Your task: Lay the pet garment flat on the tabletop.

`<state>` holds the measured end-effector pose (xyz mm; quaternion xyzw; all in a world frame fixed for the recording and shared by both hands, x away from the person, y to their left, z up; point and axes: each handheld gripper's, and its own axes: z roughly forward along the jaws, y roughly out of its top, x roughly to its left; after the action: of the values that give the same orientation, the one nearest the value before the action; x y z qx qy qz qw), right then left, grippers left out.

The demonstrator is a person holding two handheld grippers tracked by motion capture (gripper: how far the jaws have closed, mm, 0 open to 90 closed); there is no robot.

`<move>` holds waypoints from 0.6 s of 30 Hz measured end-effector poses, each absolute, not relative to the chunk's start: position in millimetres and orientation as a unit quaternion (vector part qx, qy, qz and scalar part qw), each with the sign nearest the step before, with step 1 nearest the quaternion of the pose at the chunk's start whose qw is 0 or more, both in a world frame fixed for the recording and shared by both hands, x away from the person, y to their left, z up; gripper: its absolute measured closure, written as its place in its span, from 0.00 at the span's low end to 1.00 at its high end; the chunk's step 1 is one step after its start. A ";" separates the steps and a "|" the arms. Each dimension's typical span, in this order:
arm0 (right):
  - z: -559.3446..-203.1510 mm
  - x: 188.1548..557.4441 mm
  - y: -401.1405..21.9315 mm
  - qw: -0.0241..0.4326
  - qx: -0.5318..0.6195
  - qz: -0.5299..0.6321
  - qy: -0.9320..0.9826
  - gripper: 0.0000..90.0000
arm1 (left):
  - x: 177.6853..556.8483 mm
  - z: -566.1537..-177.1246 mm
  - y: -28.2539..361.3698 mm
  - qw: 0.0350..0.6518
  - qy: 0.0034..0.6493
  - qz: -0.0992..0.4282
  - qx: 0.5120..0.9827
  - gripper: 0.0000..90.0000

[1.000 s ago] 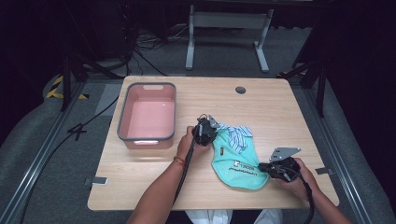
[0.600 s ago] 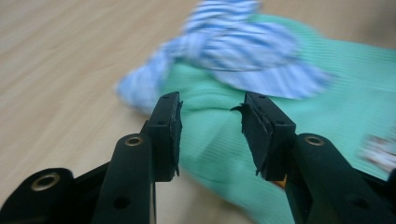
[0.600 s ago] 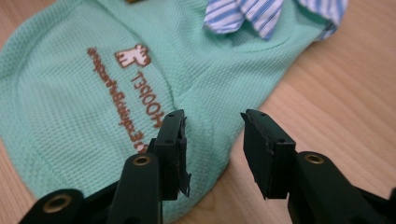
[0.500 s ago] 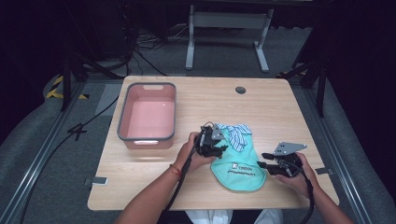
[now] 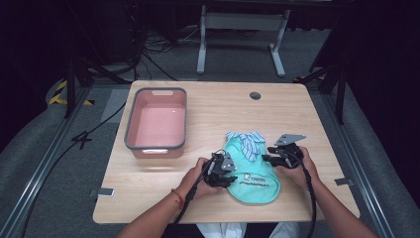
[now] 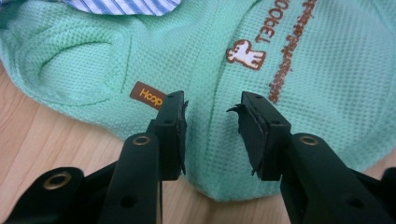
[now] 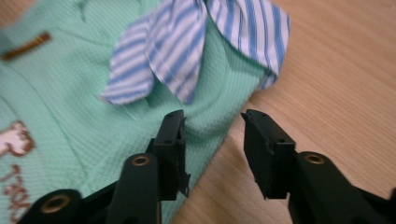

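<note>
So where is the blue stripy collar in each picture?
High view: the striped collar lies at the far end of the green shirt, right of the table's middle.
Left gripper view: a strip of it runs along the top edge.
Right gripper view: it spreads across the top middle.
Shared landmark: the giraffe print on the shirt.

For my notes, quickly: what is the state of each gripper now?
Left gripper: open, jaws apart over the green shirt, holding nothing.
Right gripper: open at the shirt's edge, holding nothing.
</note>
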<state>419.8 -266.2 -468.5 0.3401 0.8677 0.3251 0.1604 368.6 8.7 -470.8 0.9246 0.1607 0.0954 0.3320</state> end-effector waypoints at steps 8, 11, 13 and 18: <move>-470.5 419.2 -261.4 0.150 0.335 0.323 0.872 0.97 | 372.1 -470.8 26.8 0.330 0.183 0.090 0.922 0.72; -470.3 418.3 -262.8 0.156 0.337 0.320 0.872 0.98 | 373.5 -471.1 33.3 0.332 0.192 0.087 0.919 0.73; -471.3 418.4 -265.1 0.154 0.343 0.326 0.867 0.98 | 375.3 -472.2 35.3 0.339 0.201 0.079 0.916 0.73; -471.5 421.1 -262.2 0.175 0.345 0.318 0.866 0.96 | 380.3 -472.2 31.6 0.337 0.201 0.089 0.916 0.69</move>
<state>421.1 -262.2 -471.5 0.3449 0.8658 0.3178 0.1746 380.3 31.6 -472.2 0.9156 0.2008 0.0885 0.3370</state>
